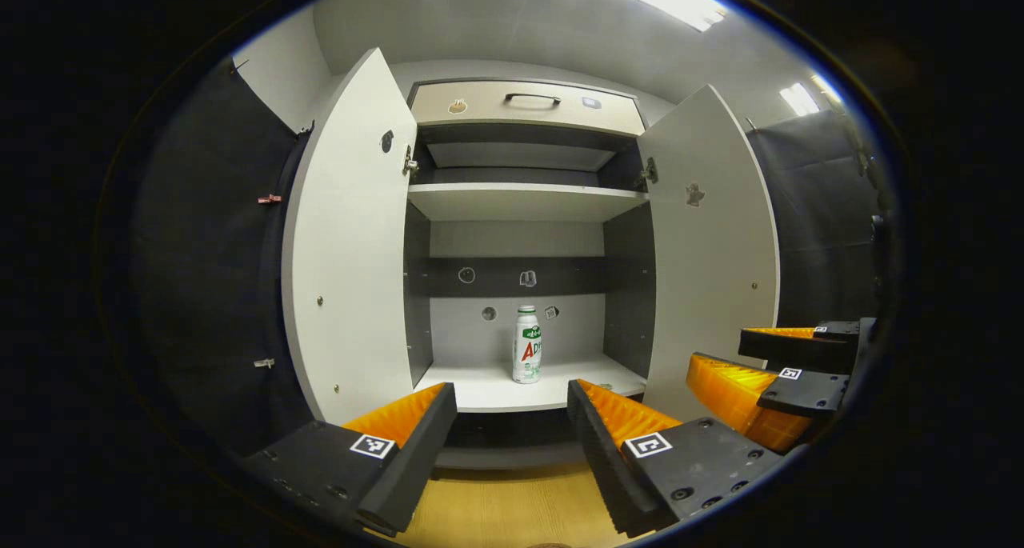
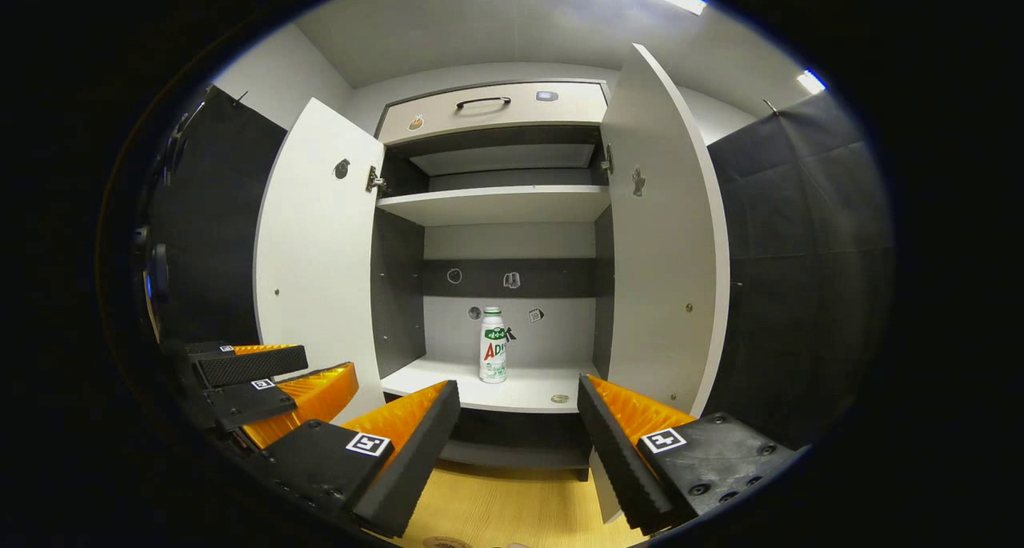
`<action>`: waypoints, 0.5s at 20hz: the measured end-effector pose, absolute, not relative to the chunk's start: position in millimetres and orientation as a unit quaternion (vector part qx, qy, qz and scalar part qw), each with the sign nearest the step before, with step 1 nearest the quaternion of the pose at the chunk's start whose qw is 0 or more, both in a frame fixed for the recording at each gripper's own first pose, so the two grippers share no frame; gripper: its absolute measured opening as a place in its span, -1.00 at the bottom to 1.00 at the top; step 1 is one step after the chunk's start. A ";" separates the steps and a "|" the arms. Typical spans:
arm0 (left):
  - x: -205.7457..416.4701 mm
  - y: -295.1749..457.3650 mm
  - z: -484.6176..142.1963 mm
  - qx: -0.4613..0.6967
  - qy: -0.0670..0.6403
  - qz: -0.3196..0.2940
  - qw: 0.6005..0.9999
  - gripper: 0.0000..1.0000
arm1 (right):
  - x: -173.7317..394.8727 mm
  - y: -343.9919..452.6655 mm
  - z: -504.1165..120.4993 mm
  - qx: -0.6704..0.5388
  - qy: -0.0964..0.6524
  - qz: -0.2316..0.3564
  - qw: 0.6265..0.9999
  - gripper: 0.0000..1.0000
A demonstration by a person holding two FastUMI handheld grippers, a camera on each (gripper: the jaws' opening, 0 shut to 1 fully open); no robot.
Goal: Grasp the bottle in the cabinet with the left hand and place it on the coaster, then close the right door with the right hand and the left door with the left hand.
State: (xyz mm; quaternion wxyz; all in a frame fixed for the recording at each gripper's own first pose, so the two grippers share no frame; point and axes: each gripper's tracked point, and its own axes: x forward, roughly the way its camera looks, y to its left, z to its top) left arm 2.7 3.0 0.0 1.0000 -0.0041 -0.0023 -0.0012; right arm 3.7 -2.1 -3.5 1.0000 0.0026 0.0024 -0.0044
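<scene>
Left gripper view: bottle (image 1: 526, 345) stands upright between wide-open cabinet doors

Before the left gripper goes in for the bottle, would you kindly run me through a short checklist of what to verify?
1. Both doors open: left door and right door stand wide. Ok.
2. Bottle upright on the lower shelf, nothing beside it. Ok.
3. Left gripper open, gap wider than the bottle. Ok.
4. Left gripper lined up: the bottle shows between its fingers. Ok.
5. Right gripper open and off to the side, out of the path. Ok.
6. Coaster free: a round edge shows at the bottom of the table, too little to judge. Cannot tell.
</scene>
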 end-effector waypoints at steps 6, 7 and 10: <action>4.1 3.6 -1.9 -0.016 0.000 -0.021 1.000 0.78 | 4.3 -2.3 -1.3 -0.002 0.000 -0.018 1.000 0.94; 3.8 6.8 -2.6 -0.014 -0.002 -0.022 1.000 0.78 | 3.4 -1.2 -0.1 -0.001 -0.002 -0.021 1.000 0.94; 1.6 17.8 -4.1 -0.007 -0.001 -0.025 1.000 0.78 | -2.1 -1.7 0.8 -0.002 0.000 -0.039 0.999 0.95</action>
